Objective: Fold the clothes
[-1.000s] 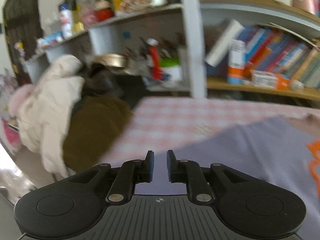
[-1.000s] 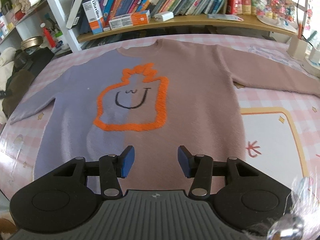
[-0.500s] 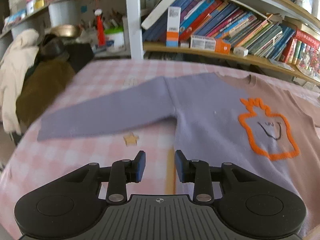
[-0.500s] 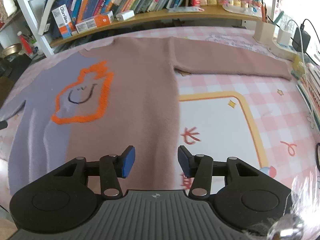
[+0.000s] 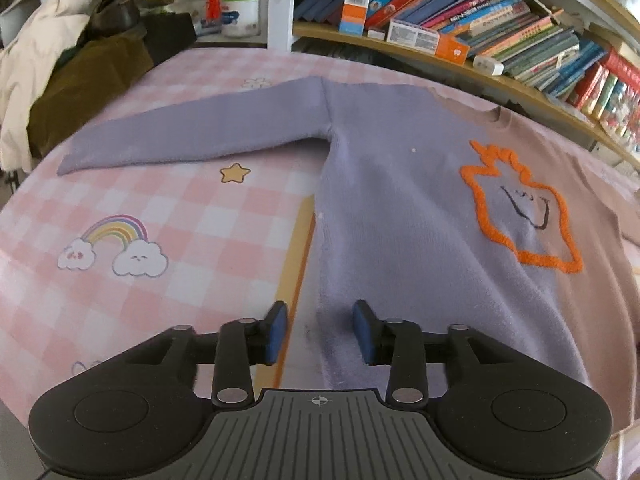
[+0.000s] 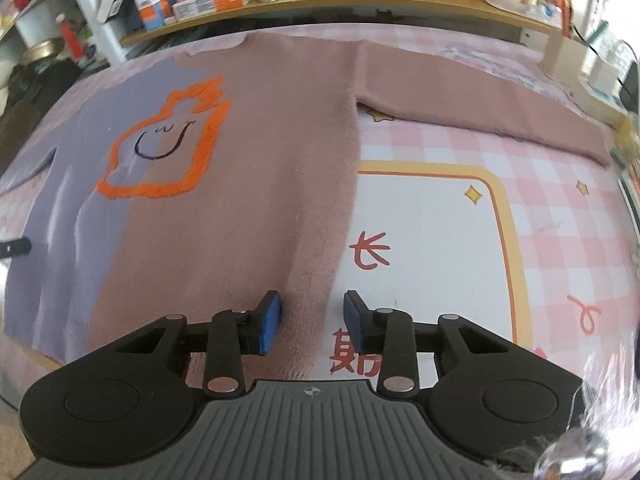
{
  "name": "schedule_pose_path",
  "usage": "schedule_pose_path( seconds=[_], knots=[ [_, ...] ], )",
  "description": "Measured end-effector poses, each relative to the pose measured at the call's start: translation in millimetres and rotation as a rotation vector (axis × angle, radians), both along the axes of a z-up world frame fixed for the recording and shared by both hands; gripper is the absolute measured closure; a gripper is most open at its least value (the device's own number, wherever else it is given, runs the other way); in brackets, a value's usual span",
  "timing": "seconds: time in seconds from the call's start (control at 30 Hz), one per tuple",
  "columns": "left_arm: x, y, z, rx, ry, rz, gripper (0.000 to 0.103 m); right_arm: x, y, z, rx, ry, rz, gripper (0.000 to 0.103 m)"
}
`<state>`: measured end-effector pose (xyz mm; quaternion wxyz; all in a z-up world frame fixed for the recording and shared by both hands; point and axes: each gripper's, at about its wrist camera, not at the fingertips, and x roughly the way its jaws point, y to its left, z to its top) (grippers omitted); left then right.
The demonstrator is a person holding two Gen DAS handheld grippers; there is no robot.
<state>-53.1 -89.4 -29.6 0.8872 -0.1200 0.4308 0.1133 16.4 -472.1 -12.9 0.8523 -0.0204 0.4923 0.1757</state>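
Across the tablecloth (image 5: 168, 216), flat sweater (image 5: 400, 208), collar toward bookshelf (image 6: 360, 4), sleeves sideways; both tongs (image 5: 320, 330) (image 6: 312, 320) agape, empty.

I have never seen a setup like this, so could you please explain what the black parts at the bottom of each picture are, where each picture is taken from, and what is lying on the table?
There is no robot here: a person holds a two-finger gripper in each hand, and a wide-angle camera on each one looks forward along its fingers. The black parts are those tools. One picture comes from the left gripper, the other from the right gripper. Both are open and hold nothing. A sweater, half lilac and half brown with an orange outlined face, lies spread flat, sleeves out, on a pink checked tablecloth. Each gripper sits at a bottom corner of the sweater's hem, straddling its side edge. Bookshelves stand behind, and a pile of clothes lies to the left.
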Motion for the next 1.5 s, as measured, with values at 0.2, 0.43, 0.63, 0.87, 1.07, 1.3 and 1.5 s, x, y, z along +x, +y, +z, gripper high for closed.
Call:
schedule_pose_path(
  seconds=[0.2, 0.43, 0.63, 0.87, 1.07, 1.3, 1.5],
  knots=[
    [3.2, 1.7, -1.7, -0.013, -0.012, 0.005, 0.099, -1.0, 11.9, 1.2, -0.023, -0.015, 0.100, 0.089],
    [8.9, 5.1, -1.6, 0.064, 0.004, 0.019, 0.099, -0.4, 12.1, -0.5, 0.011, -0.025, 0.120, 0.090],
    [14.0, -2.4, -2.5, 0.089, 0.002, -0.006, 0.099, 2.7, 10.1, -1.3, 0.008, -0.039, 0.067, 0.090],
    [22.6, -16.9, -3.1, 0.099, -0.003, -0.052, 0.099, 2.7, 4.3, 0.4, -0.029, -0.067, 0.021, 0.090],
    [18.7, -15.0, -4.0, 0.089, -0.013, -0.045, 0.099, -0.1, 3.6, -0.3, -0.019, -0.055, 0.023, 0.091],
    [17.3, -15.4, -4.3, 0.102, -0.012, -0.027, 0.099, -3.7, 4.0, -1.1, -0.004, -0.053, 0.025, 0.091],
    [15.9, -17.5, -1.5, 0.116, -0.007, -0.013, 0.093, -4.0, 1.4, -2.4, 0.003, -0.056, 0.006, 0.086]
  ],
)
